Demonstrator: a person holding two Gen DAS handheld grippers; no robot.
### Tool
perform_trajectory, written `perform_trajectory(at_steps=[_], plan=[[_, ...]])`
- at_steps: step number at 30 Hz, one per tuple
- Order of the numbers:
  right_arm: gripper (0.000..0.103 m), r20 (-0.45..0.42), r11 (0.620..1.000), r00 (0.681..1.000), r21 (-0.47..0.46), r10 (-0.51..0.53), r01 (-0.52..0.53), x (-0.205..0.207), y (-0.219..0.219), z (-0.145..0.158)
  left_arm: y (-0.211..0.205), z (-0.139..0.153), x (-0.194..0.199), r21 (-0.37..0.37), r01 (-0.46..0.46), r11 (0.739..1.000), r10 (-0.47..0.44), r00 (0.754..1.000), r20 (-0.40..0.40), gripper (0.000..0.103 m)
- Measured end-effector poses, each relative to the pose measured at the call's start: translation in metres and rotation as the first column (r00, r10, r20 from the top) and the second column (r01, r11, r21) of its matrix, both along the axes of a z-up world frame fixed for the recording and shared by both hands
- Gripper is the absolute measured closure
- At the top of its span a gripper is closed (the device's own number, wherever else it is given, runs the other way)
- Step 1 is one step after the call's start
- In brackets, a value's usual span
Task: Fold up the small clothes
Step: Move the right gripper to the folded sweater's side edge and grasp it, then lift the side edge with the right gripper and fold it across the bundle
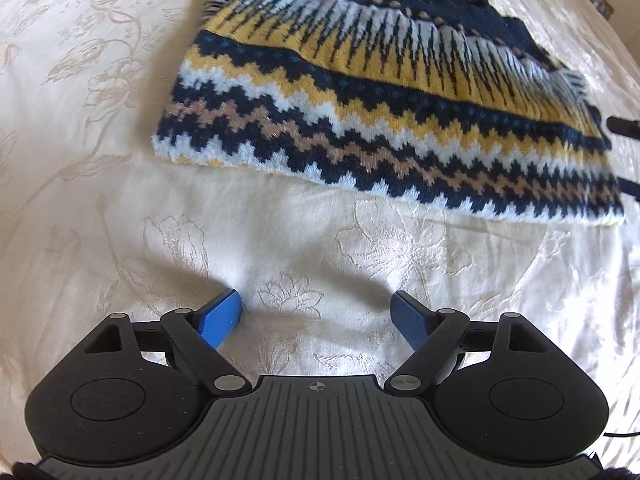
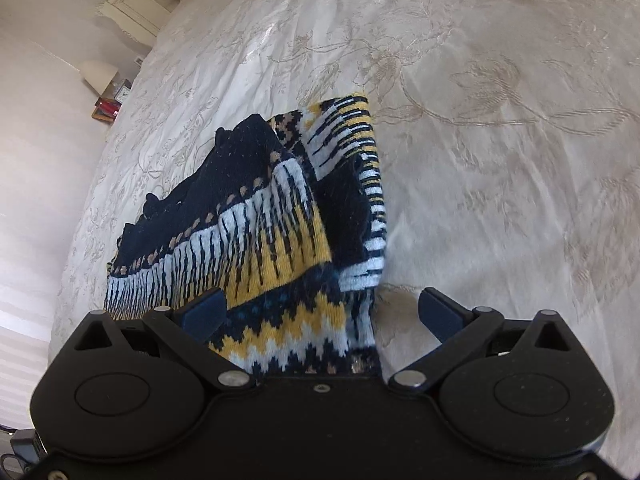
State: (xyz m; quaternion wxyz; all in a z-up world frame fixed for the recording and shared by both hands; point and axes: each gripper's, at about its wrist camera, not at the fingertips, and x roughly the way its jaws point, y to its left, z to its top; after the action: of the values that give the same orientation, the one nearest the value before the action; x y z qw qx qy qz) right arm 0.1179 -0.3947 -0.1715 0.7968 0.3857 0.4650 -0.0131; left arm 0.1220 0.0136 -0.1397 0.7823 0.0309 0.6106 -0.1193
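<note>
A small knitted sweater (image 1: 372, 92) with navy, yellow, white and tan zigzag bands lies folded on the cream bedspread (image 1: 100, 208). My left gripper (image 1: 316, 304) is open and empty, hovering over bare bedspread just short of the sweater's near edge. In the right wrist view the sweater (image 2: 280, 232) lies in layers, with a striped part folded over on top. My right gripper (image 2: 320, 304) is open, its blue fingers spread over the sweater's near end; nothing is pinched between them. A dark part of the other gripper (image 1: 624, 126) shows at the sweater's right edge.
The floral embroidered bedspread (image 2: 500, 160) spreads all around the sweater. A white headboard (image 2: 132, 4) and a bedside table with a lamp (image 2: 100, 74) and small items stand beyond the bed's far left edge. A wall is on the left.
</note>
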Motion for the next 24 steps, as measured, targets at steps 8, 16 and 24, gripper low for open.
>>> perform_trajectory(at_steps=[8,16,24], plan=[[0.0,0.032,0.993,0.997,0.095,0.065,-0.067,0.022,-0.006,-0.02,-0.018,0.054,0.026,-0.069,-0.004,0.998,0.01,0.996,0.089,0.022],[0.0,0.051,0.983,0.996,0.165,0.078,-0.085,0.036,-0.009,-0.031,-0.072,0.058,0.098,-0.064,0.06,0.996,-0.05,0.987,0.155,0.022],[0.0,0.082,0.971,0.994,0.223,0.074,-0.09,0.035,-0.016,-0.038,-0.115,0.02,0.138,-0.005,0.113,0.994,-0.112,0.985,0.128,0.022]])
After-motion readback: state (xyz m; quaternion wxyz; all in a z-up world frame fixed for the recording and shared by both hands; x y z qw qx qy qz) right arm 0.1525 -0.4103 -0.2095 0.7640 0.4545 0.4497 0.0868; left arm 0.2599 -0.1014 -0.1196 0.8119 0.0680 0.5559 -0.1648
